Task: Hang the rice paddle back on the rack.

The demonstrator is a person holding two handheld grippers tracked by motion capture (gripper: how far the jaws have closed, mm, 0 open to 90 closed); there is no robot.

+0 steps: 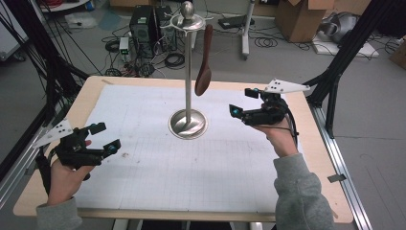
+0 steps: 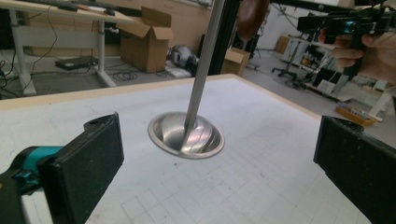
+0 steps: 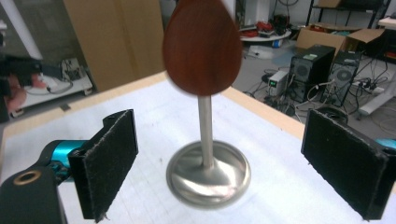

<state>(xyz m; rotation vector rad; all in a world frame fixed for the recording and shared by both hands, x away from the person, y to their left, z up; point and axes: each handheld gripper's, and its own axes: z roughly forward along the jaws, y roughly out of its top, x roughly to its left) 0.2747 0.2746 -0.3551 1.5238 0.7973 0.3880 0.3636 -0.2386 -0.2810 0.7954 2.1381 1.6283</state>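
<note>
Your right gripper [image 3: 219, 163] fingers [image 3: 109, 161] gape wide and empty just short of the wooden spoon [image 1: 204, 62] hanging from the steel stand [image 1: 188, 123]; brush it and it could swing off its hook.

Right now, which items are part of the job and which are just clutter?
In the job:
- wooden spoon, hanging from the stand's top
- metal stand on the table
- left gripper, open
- right gripper, open, nothing between its pads

Lying about:
- cardboard boxes on the floor
- computer towers
- floor cables
</note>
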